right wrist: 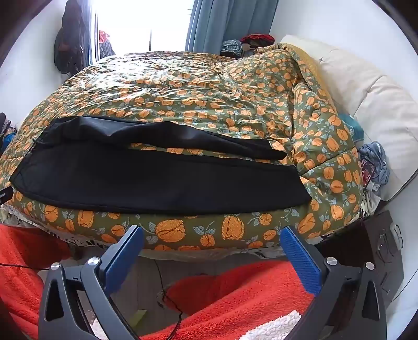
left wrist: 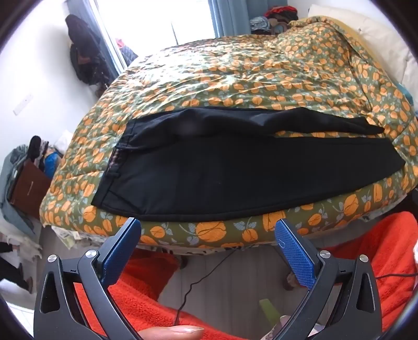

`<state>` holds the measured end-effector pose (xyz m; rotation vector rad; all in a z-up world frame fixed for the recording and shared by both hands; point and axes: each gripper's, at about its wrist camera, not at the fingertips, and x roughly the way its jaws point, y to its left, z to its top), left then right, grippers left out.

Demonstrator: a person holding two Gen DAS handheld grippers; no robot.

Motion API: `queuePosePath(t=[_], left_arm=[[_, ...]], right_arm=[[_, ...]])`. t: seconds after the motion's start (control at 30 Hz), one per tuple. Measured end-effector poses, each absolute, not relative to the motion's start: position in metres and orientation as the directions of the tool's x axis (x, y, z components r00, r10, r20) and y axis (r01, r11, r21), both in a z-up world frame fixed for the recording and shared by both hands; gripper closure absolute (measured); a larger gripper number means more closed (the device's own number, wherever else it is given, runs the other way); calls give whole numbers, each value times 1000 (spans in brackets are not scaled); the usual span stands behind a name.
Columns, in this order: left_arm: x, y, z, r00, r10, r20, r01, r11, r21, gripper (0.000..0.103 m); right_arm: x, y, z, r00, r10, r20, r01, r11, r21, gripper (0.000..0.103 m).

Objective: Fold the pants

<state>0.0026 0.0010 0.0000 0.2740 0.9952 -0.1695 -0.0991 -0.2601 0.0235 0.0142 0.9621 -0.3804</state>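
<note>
Nearest to you: the left gripper (left wrist: 207,231) with its blue ribbed pads and black frame stands with jaws wide apart and nothing between them; the right gripper (right wrist: 213,239) is the same, jaws spread, empty; both hang short of the bed edge, tilted down, touching no cloth; a fingertip (left wrist: 171,332) shows at the bottom rim of the left view.

Below and around you: an orange-red fleece fabric (right wrist: 235,295); a thin black cable (left wrist: 193,285) trails over the pale floor.

Next out: the quilted green bedspread with orange fruit print (left wrist: 209,231); on it, along the near edge, lie the black pants (left wrist: 235,172), laid flat and lengthwise; waistband (left wrist: 115,162) towards the left, leg ends (right wrist: 295,177) towards the right; the two legs lie side by side, slightly splayed, the far leg (right wrist: 183,138) rumpled.

Farther: a cream pillow (right wrist: 365,99) at the right; blue curtains (right wrist: 222,23) and a bright window behind.

Judgement: no fold made yet; the step in hand looks like the approach to the first fold; you will likely need to bring one leg over the other; take the waistband corner with your left and the leg hem with your right; pinch the cloth only, not the bedspread beneath.
</note>
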Motion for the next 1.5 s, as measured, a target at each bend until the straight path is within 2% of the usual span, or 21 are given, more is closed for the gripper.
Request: queuePosePath(t=[0.27, 0.33, 0.67, 1.23, 1.5], left_arm=[[7, 15, 2, 551, -41, -834, 272, 953, 132, 1], [-3, -5, 2, 570, -16, -822, 279, 944, 175, 1], [-5, -5, 0, 566, -20, -824, 285, 943, 173, 1], [-13, -7, 7, 609, -49, -791, 298, 939, 171, 1], [-18, -8, 12, 620, -81, -781, 311, 939, 149, 1]], right_arm=[[-97, -259, 22, 507, -310, -804, 315, 935, -161, 0], [-98, -257, 22, 509, -318, -800, 319, 933, -168, 0], [-96, -254, 22, 510, -319, -799, 317, 933, -170, 0], [-104, -255, 27, 548, -272, -791, 292, 948, -124, 0], [-114, -256, 41, 631, -229, -741, 267, 961, -70, 0]])
